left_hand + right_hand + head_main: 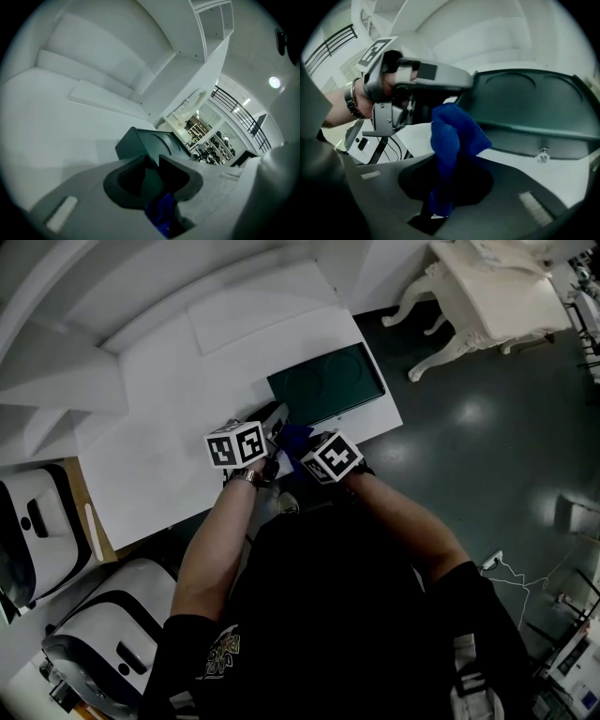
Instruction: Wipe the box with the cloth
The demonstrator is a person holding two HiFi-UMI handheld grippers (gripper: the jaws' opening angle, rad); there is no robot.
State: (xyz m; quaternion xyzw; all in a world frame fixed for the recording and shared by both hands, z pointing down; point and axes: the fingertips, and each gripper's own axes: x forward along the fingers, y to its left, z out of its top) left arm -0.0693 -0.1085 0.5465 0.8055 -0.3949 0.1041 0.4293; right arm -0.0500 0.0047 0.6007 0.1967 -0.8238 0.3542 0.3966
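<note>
I can read no text, brand, number or sign anywhere in my feeds. The left cube (236, 443), on the left gripper (277, 416), and the right cube (331, 457), on the right gripper (298, 439), show only black-and-white square marker patterns, not letters or digits. A pale print (221, 652) on the person's dark sleeve, low in the head view, is too small and blurred for me to make out.

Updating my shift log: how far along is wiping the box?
Done: the cloth is picked up, pinched in the right gripper. In hand: it is held at a corner of the box. Left: the wiping itself; whether cloth touches box is unclear.
</note>
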